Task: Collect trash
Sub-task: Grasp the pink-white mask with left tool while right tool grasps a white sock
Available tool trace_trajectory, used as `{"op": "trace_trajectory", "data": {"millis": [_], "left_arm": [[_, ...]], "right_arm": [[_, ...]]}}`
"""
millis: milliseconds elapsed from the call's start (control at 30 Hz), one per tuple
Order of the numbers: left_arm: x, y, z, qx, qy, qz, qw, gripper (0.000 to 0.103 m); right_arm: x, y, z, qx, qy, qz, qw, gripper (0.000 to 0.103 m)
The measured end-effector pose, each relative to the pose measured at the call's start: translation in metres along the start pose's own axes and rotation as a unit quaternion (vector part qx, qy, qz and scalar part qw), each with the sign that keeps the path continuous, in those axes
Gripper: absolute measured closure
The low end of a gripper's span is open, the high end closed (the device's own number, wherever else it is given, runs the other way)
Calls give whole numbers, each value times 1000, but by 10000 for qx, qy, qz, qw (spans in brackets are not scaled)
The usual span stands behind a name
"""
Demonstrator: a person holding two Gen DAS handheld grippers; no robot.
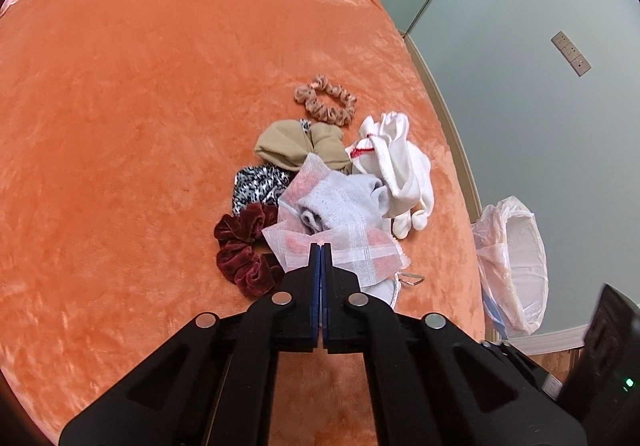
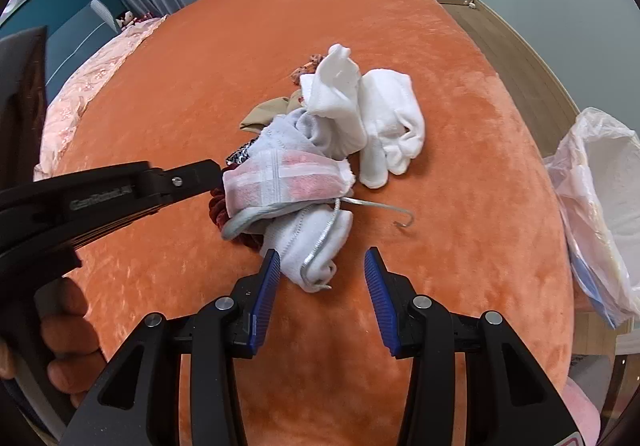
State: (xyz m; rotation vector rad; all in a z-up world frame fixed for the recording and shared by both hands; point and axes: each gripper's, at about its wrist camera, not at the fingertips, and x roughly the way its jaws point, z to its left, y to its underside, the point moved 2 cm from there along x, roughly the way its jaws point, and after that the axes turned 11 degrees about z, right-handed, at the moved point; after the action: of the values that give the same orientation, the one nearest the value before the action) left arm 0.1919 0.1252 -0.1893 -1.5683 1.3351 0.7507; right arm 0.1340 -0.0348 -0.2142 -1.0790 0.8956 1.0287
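A pile of cloth items lies on the orange bed cover (image 1: pixel 160 125). My left gripper (image 1: pixel 321 246) is shut on the near edge of a thin white gauze cloth (image 1: pixel 352 242) with pink patches. In the right wrist view it comes in from the left, and its tip (image 2: pixel 218 169) meets that cloth (image 2: pixel 280 181). My right gripper (image 2: pixel 322 254) stands open just above the cover. The end of a white sock (image 2: pixel 316 246) with a silver cord lies between its jaws, untouched. A thin metal hook (image 2: pixel 380 205) sticks out of the pile.
White gloves (image 1: pixel 400 165) lie at the pile's far right, with a beige bow (image 1: pixel 296 143), leopard cloth (image 1: pixel 256 185), dark red scrunchie (image 1: pixel 240 246) and pink scrunchie (image 1: pixel 326 99) to the left and behind. A bag-lined bin (image 1: pixel 516 258) stands off the bed's right edge. A hand (image 2: pixel 60 326) holds the left gripper.
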Motion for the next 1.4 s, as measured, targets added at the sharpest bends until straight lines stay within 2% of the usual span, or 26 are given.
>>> {"op": "trace_trajectory", "data": {"millis": [167, 200, 267, 300, 333, 400, 500, 567, 633, 700, 967, 1033, 1167, 1400], "left_arm": [[-10, 0, 6, -66, 101, -53, 9999, 103], [-9, 0, 7, -98, 152, -22, 9998, 99], [-3, 0, 10, -153, 213, 100, 9996, 79], [0, 0, 12, -209, 198, 134, 9995, 62], [2, 0, 12, -249, 211, 144, 9994, 49], [10, 0, 12, -364, 306, 225, 9986, 41], [23, -2, 14, -501, 406, 411, 9971, 42], [30, -3, 13, -549, 520, 489, 9959, 55], [34, -3, 11, -494, 531, 559, 9958, 75], [34, -4, 8, -431, 548, 552, 9960, 85], [7, -3, 8, -314, 552, 237, 9977, 89], [-3, -3, 8, -296, 547, 123, 9980, 89], [-24, -5, 7, -270, 531, -71, 9982, 89], [-58, -6, -3, -124, 433, -426, 9981, 89]], "right_arm": [[9, -6, 3, 30, -8, 46, 10000, 59], [9, -6, 3, 43, -14, 50, 10000, 59], [9, -5, 2, 50, -17, 60, 10000, 59], [9, -5, 1, 50, -12, 59, 10000, 59], [9, -5, 1, 49, -10, 60, 10000, 59], [9, -5, 2, 53, 3, 68, 10000, 59], [10, -5, 0, 70, 10, 100, 9999, 59], [11, -4, 0, 89, 0, 115, 9999, 59], [13, -4, -1, 101, -6, 143, 9998, 59], [15, -4, -1, 110, -22, 171, 9998, 59], [26, -6, 1, 178, -151, 289, 9993, 60], [29, -5, 1, 221, -225, 372, 9988, 65], [33, -1, 4, 215, -378, 532, 9976, 89], [8, 4, 10, 129, -429, 378, 9983, 94]]}}
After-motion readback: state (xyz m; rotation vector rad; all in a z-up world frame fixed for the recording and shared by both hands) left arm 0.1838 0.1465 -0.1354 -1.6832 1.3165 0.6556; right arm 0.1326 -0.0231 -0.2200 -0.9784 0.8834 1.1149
